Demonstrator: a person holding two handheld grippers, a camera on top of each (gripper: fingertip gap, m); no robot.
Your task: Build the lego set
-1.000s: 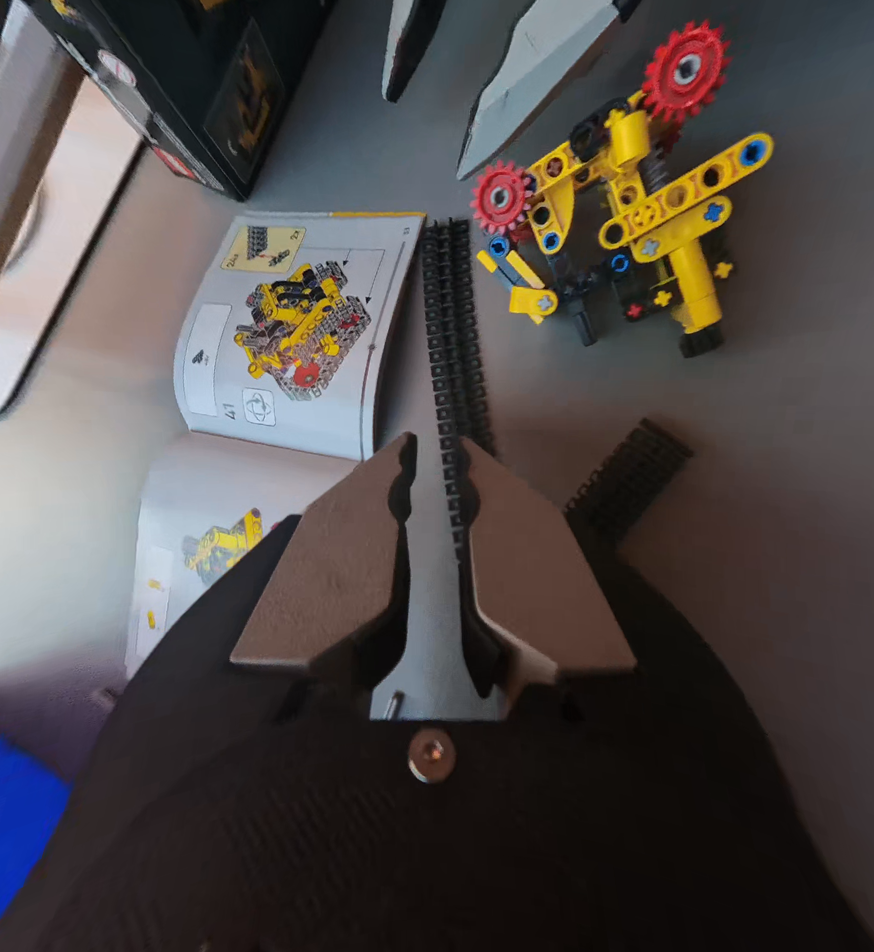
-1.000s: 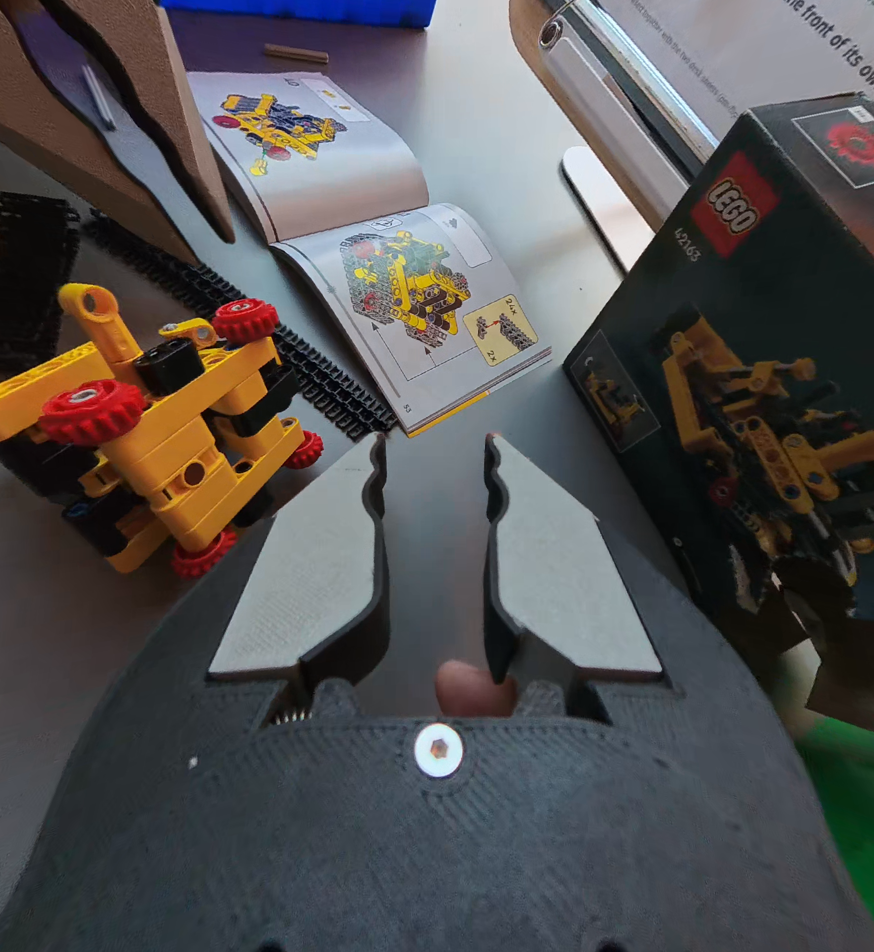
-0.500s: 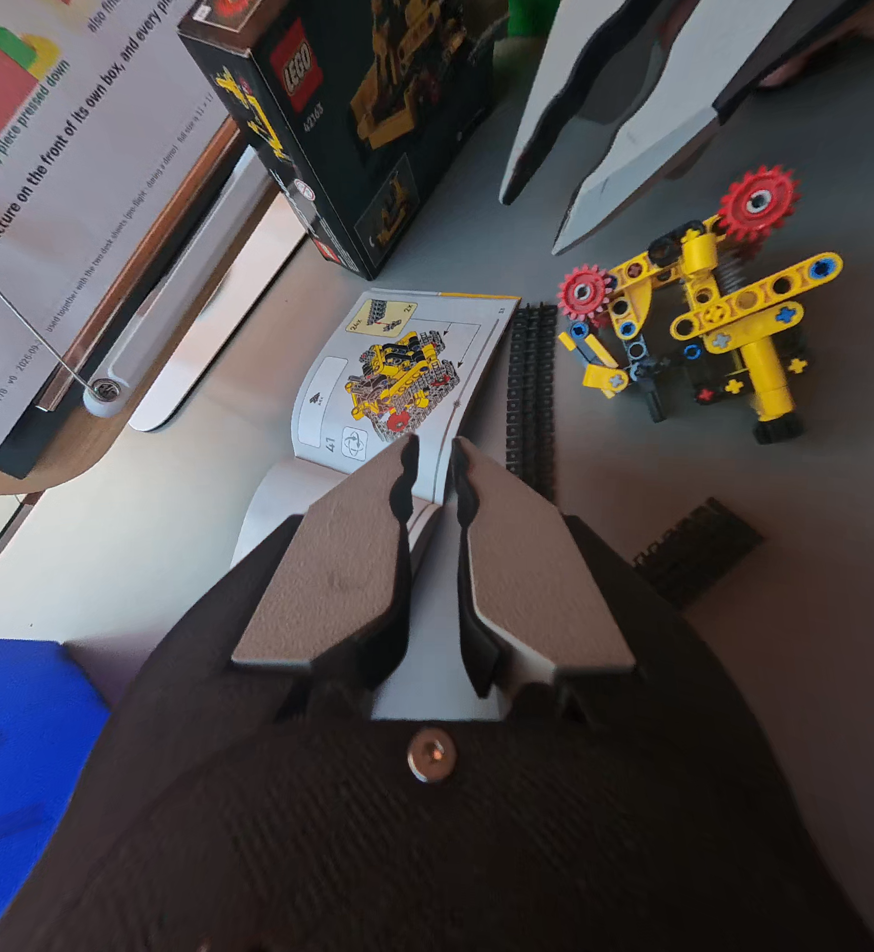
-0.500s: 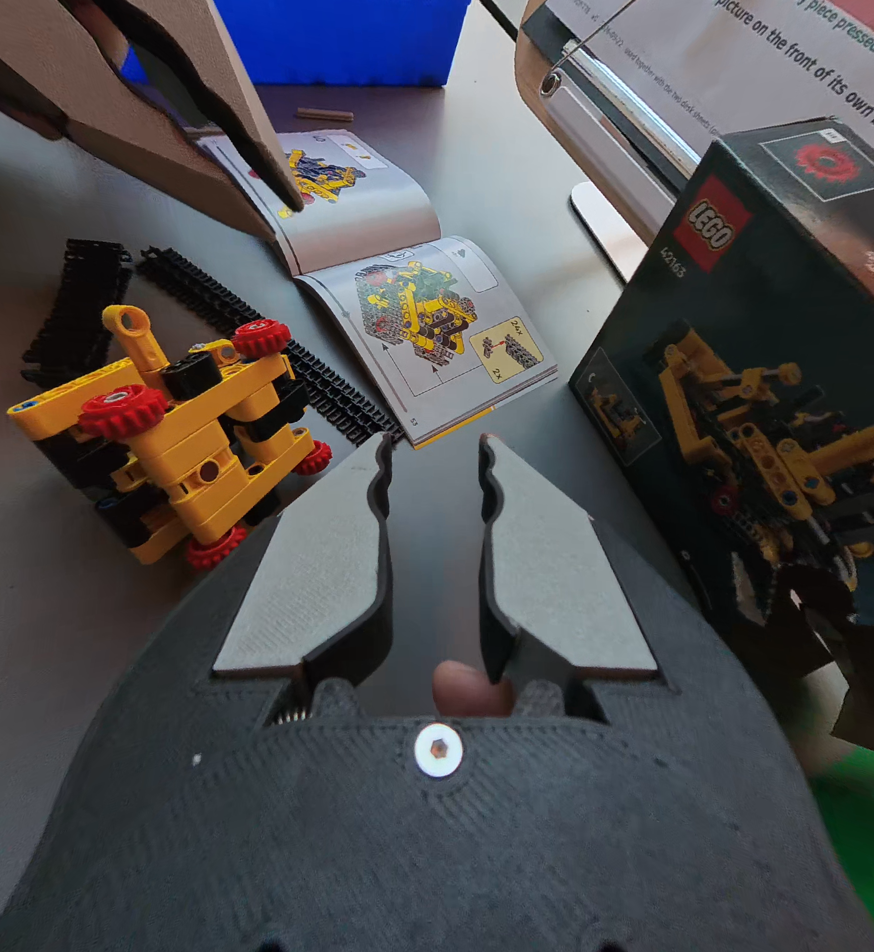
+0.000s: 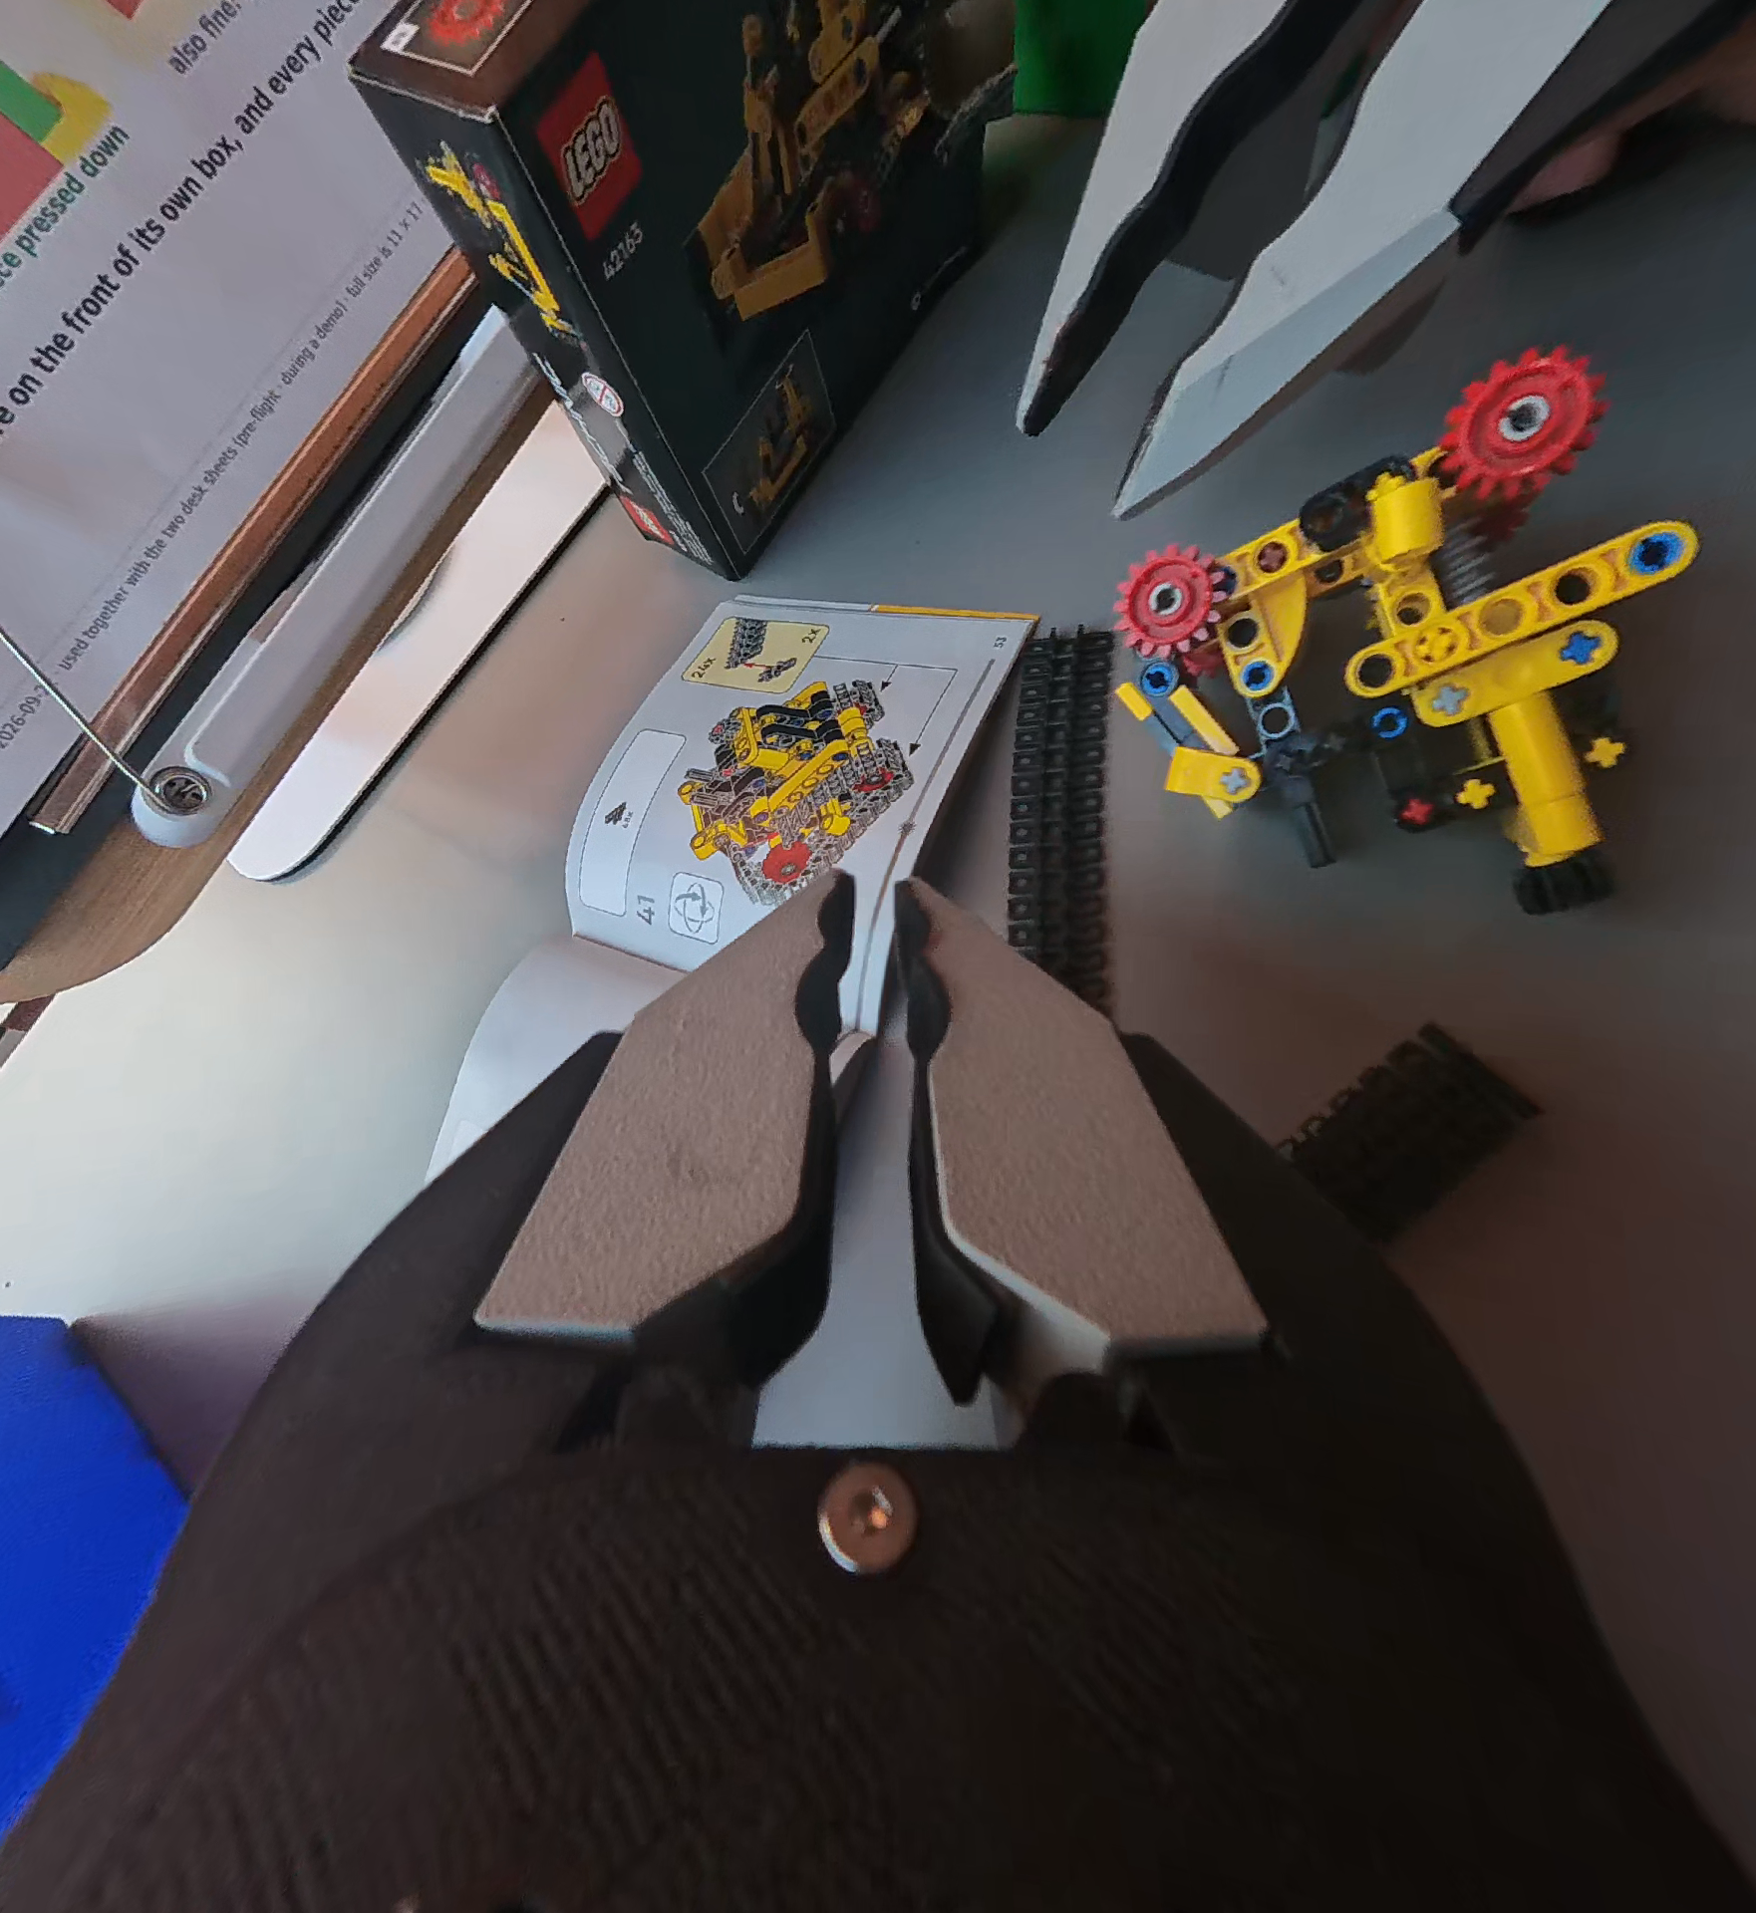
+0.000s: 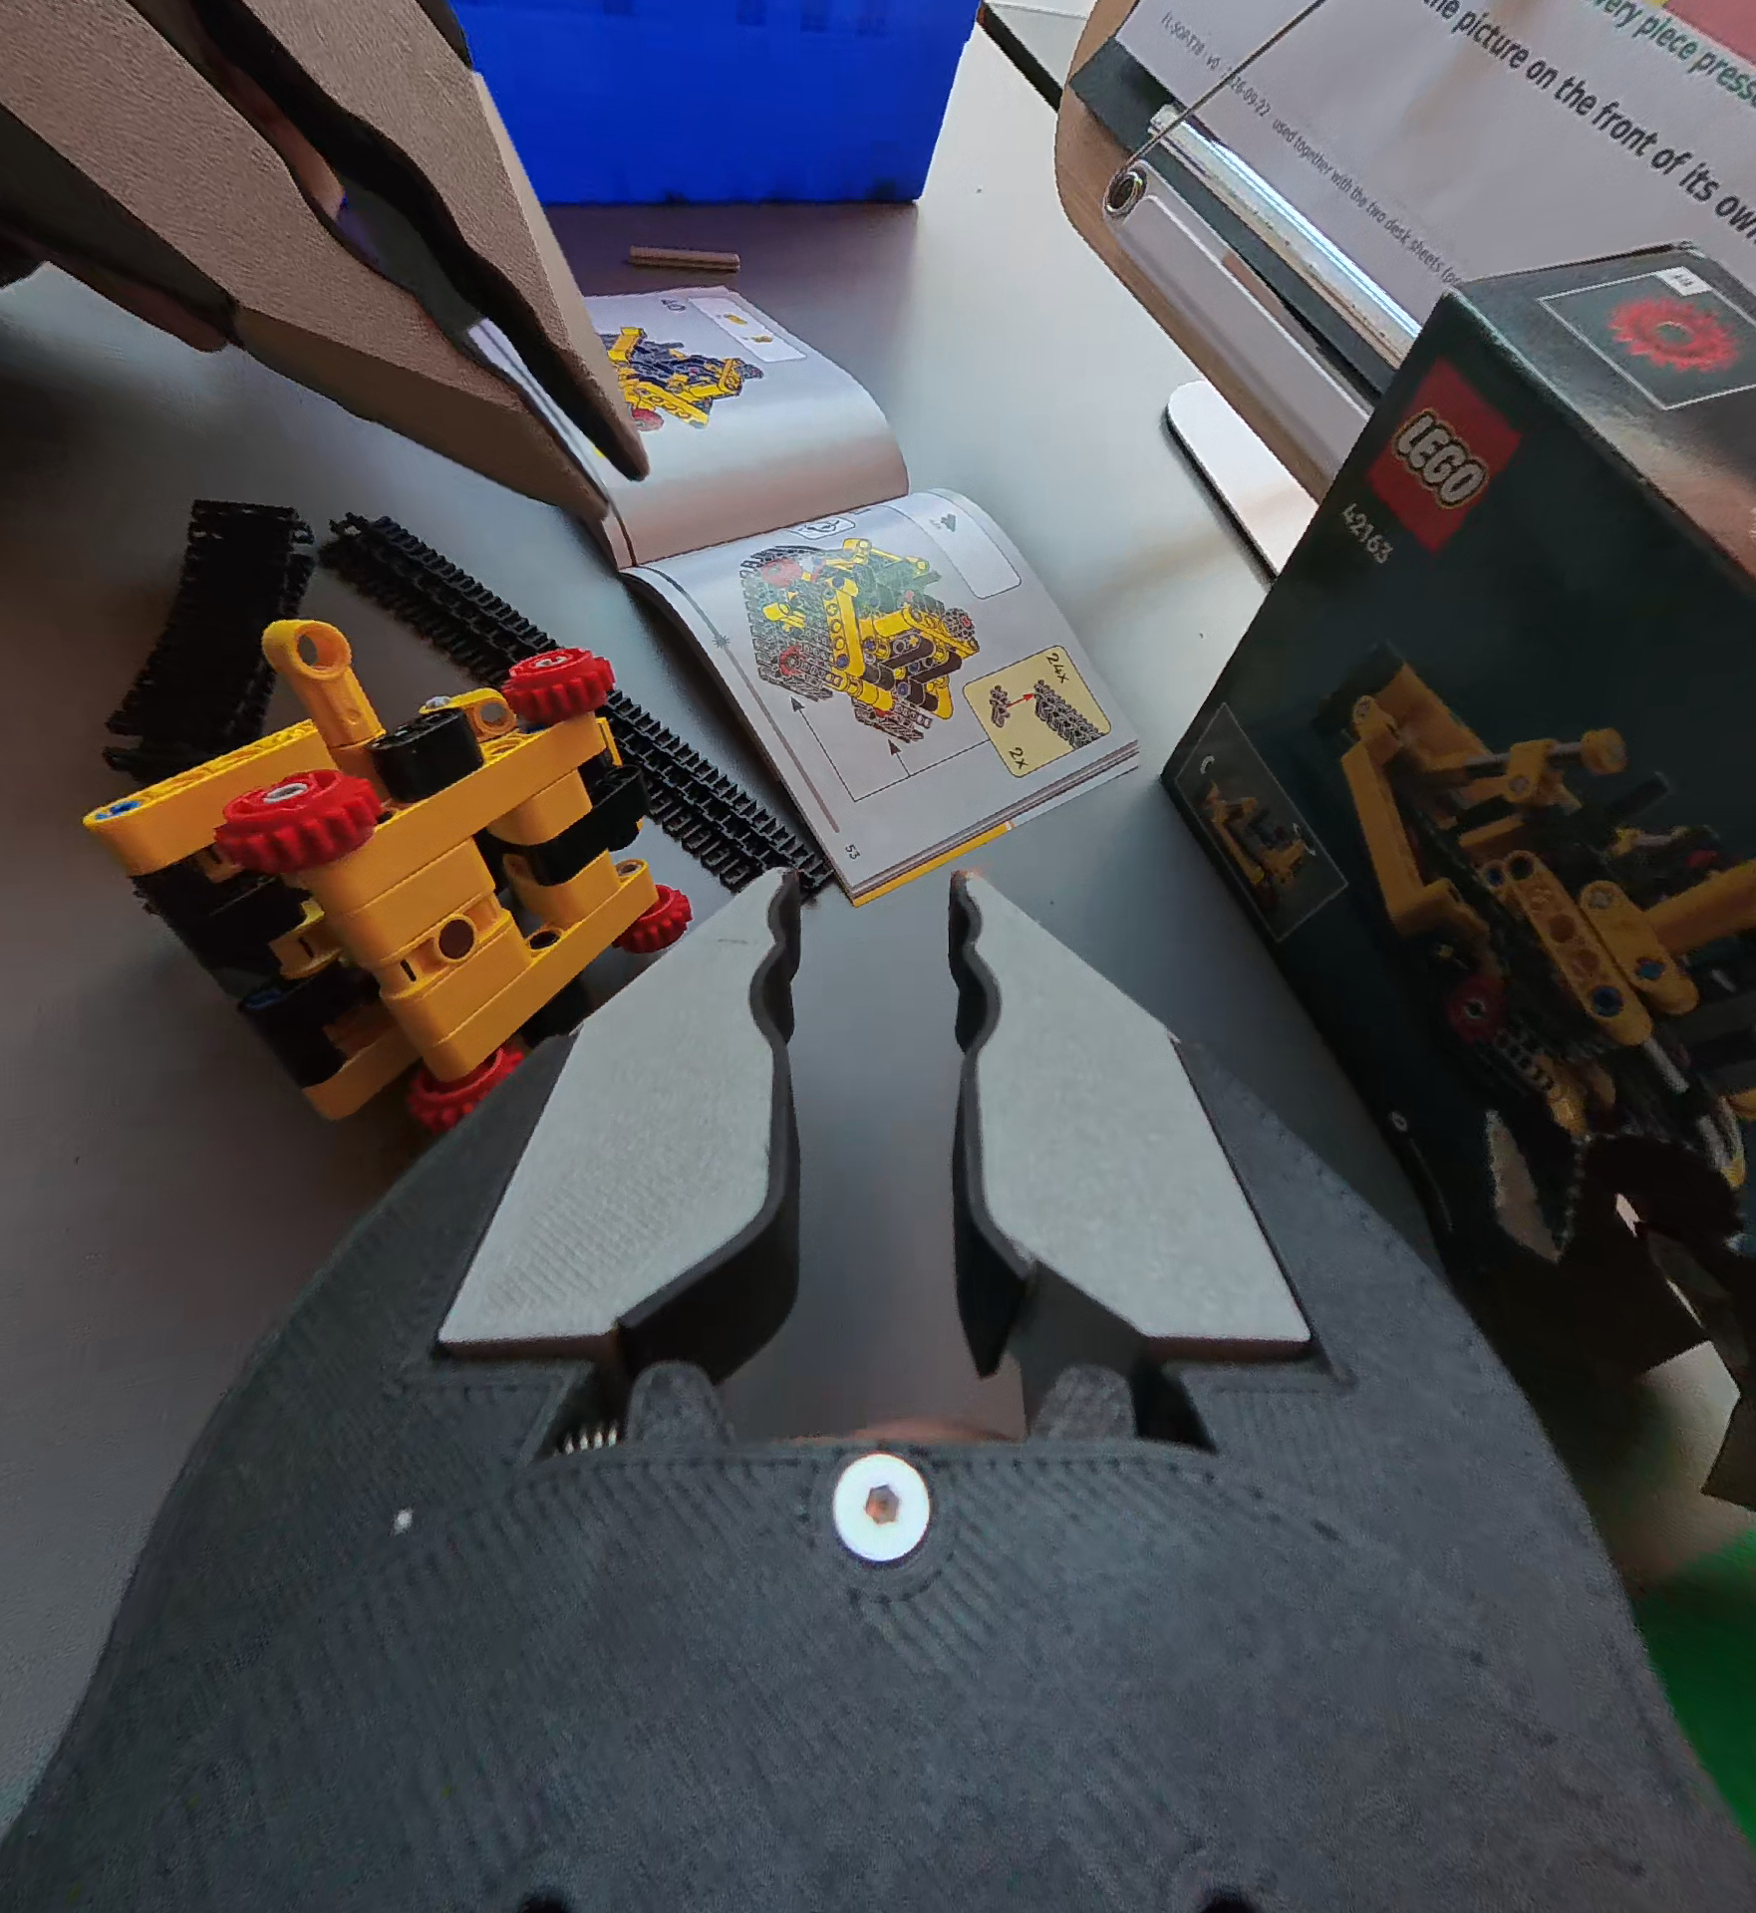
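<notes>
Fingers of the left gripper (image 5: 872, 899) sit nearly closed and empty above the open instruction booklet (image 5: 801, 745); the right gripper (image 6: 874, 890) gapes, holding nothing. Between them, the yellow model (image 6: 408, 870) rests on the grey table (image 6: 1019, 414), black track strip (image 6: 584, 704) just beside it.

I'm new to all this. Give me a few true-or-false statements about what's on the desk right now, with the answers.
1. The booklet lies open. True.
2. The right gripper holds the yellow model. False: its fingers are apart and empty, with the model beside them on the desk.
3. A black track strip lies between booklet and model. True.
4. The box lies flat. False: it stands upright.
5. The left gripper grips a red gear. False: it holds nothing.
</notes>
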